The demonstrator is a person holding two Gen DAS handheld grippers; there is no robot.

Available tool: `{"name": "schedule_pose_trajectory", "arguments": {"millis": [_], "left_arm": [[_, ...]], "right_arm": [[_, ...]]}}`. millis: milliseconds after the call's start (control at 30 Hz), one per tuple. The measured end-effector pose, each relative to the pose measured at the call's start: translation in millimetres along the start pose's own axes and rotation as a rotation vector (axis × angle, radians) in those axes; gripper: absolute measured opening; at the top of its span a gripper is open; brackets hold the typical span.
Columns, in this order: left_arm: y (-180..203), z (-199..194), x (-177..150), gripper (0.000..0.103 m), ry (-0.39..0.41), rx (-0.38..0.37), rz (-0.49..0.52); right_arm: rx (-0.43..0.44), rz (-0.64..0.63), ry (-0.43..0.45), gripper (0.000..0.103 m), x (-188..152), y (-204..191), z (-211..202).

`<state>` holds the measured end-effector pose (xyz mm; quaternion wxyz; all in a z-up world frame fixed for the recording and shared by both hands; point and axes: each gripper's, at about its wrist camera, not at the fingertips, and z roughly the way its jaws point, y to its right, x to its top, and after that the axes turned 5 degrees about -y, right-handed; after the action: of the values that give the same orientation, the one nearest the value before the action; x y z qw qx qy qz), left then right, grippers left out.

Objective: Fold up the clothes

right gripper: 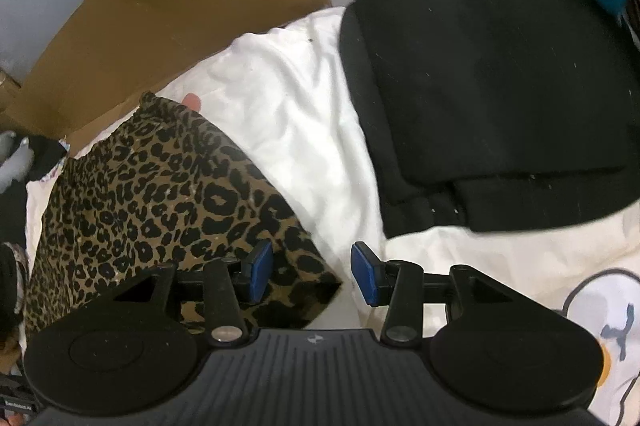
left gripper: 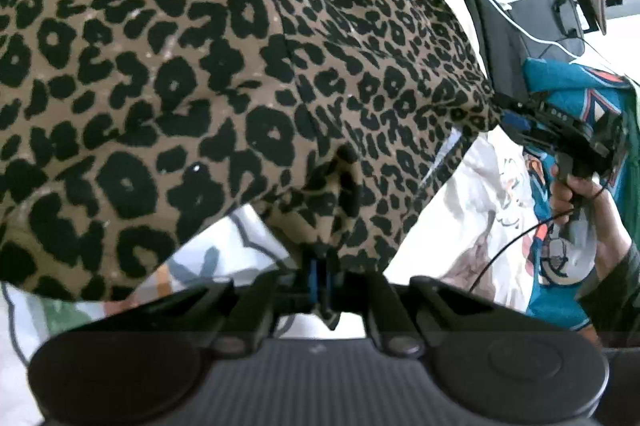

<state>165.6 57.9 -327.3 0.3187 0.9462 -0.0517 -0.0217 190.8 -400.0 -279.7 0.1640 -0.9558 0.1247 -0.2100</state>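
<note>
Right under my left lens, my left gripper [left gripper: 322, 278] is clenched on a bunched fold of the leopard-print garment [left gripper: 192, 65], which balloons up over the whole upper left of the frame. In the right view, my right gripper [right gripper: 312, 276] gapes, released, blue pads either side of the garment's near corner. The cloth runs long from lower centre up to the upper left, over the white bedding [right gripper: 304, 97]. My right jaws sit nearer that free corner. Farther off, upper right, lies a folded black garment [right gripper: 492, 85].
</note>
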Motion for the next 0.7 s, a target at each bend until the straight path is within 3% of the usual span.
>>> {"name": "schedule_pose_trajectory", "arguments": {"millis": [300,333,367,433,533,600,700], "left_arm": [[-4.8,-17.3,3.5,0.008,-0.020,0.028,0.014],[-3.7,-20.1,4.4,0.008,-0.021,0.035,0.019],[-2.1,-23.6,5.1,0.011,-0.014,0.050,0.022],[0.5,-31.0,6.7,0.017,0.004,0.072,0.024],[5.9,-37.5,10.0,0.019,0.022,0.056,0.017],[13.3,-33.0,12.0,0.035,0.011,0.045,0.022],[22.1,-19.0,11.9,0.043,-0.005,0.080,0.031]], "right_arm": [[-0.002,-0.101,-0.025,0.050,-4.2,-14.3,11.0],[-0.002,-0.112,-0.028,0.040,-4.7,-15.9,12.2],[-0.004,-0.123,-0.031,0.021,-5.1,-17.4,13.6],[-0.037,-0.139,-0.044,0.008,-5.1,-18.6,18.5],[-0.051,-0.134,-0.035,0.006,-4.6,-17.3,17.7],[-0.053,-0.134,-0.030,0.006,-5.1,-17.1,16.1],[-0.051,-0.133,-0.026,0.007,-6.4,-16.7,14.9]]}}
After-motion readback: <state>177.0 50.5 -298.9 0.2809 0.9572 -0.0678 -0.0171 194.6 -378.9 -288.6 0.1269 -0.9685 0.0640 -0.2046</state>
